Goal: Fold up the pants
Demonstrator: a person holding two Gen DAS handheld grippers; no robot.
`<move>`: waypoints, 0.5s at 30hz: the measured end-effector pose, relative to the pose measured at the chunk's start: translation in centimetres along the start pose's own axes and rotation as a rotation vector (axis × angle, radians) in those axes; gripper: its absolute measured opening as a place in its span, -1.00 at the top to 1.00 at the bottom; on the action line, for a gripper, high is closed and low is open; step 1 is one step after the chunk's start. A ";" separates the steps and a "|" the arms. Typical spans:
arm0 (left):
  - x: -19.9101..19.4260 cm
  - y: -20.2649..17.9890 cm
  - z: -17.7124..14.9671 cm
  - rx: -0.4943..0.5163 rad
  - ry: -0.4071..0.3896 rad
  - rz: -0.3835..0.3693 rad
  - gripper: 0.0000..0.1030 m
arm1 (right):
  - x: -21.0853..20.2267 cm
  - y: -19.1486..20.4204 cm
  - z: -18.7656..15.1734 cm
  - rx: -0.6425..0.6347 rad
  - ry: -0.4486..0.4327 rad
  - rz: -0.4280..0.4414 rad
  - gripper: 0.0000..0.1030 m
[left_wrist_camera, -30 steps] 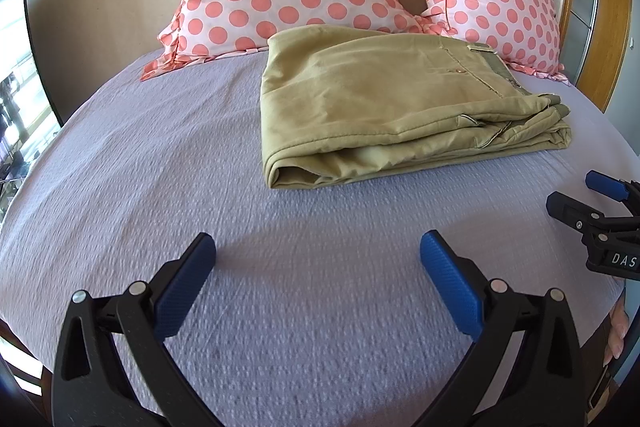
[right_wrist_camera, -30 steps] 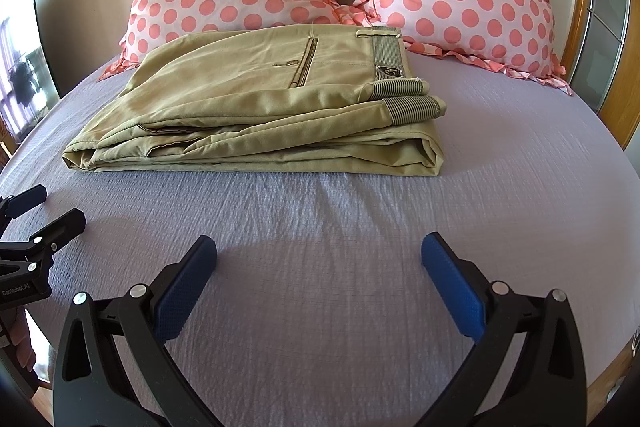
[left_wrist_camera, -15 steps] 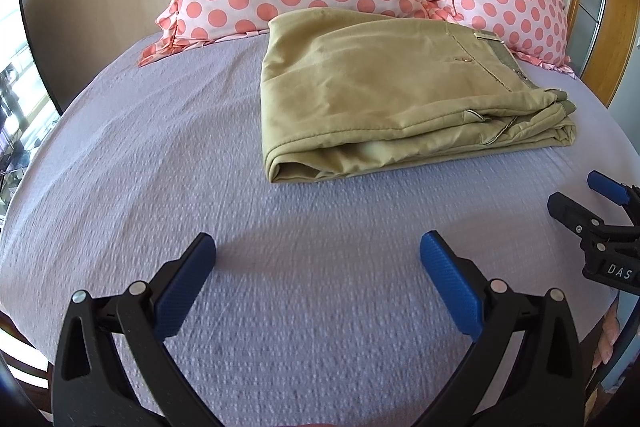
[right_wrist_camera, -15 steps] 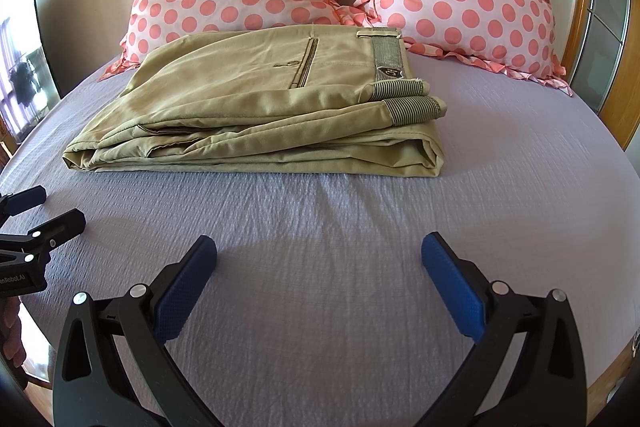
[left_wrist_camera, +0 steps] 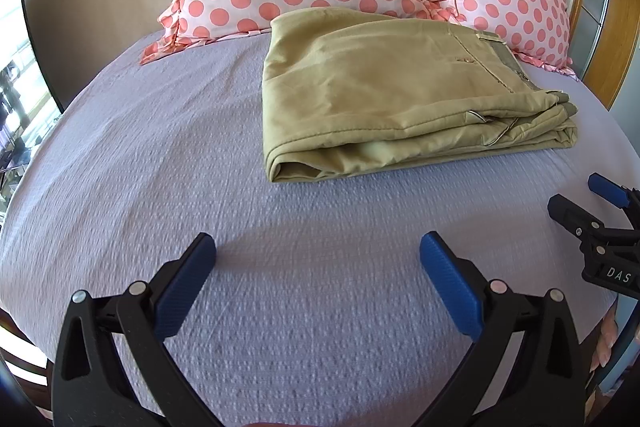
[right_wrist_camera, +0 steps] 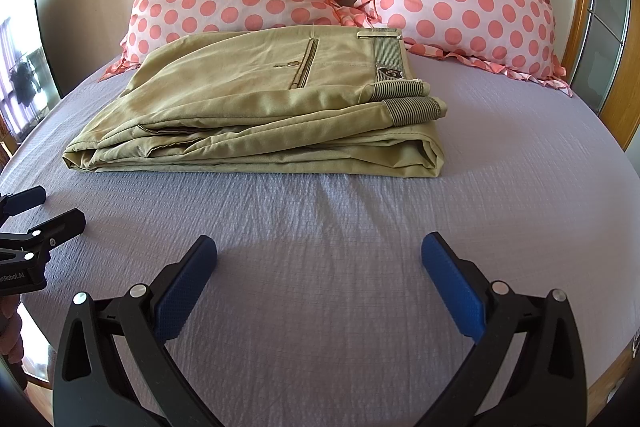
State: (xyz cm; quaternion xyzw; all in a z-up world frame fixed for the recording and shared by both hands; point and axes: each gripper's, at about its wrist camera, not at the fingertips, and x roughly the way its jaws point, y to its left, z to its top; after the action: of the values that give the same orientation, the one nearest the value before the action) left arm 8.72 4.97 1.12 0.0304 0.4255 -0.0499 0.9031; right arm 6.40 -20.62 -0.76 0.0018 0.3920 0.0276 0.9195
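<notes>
The left gripper (left_wrist_camera: 318, 259) has drifted slightly back from the folded pants (left_wrist_camera: 384, 95), which lie crosswise ahead of both spread, empty grippers, right gripper (right_wrist_camera: 319, 259) alongside.

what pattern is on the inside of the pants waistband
Fine dark and light stripes on the waistband lining of the khaki pants, clearest in the right wrist view.

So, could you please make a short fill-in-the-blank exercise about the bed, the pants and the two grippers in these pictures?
1. The khaki pants lie ____ in a flat stack on the lilac bedsheet.
2. Behind the pants stand ____ polka-dot pillows.
3. The left gripper and the right gripper both have their jaws ____.
4. Neither gripper ____ the pants.

Missing words: folded; two; open; touches
</notes>
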 end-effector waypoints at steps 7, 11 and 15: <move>0.0 -0.1 0.0 -0.001 0.000 0.001 -0.97 | 0.0 0.0 0.0 0.000 0.000 0.000 -0.97; 0.0 -0.1 0.0 -0.004 0.000 0.002 -0.97 | 0.0 0.0 0.0 0.000 -0.001 0.000 -0.97; -0.1 -0.1 0.0 -0.005 -0.002 0.007 -0.97 | 0.0 0.0 0.0 0.000 -0.001 0.000 -0.97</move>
State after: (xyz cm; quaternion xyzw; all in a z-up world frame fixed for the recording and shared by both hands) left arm 8.63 4.84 1.14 0.0294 0.4248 -0.0459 0.9037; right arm 6.40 -20.59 -0.75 0.0016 0.3917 0.0276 0.9197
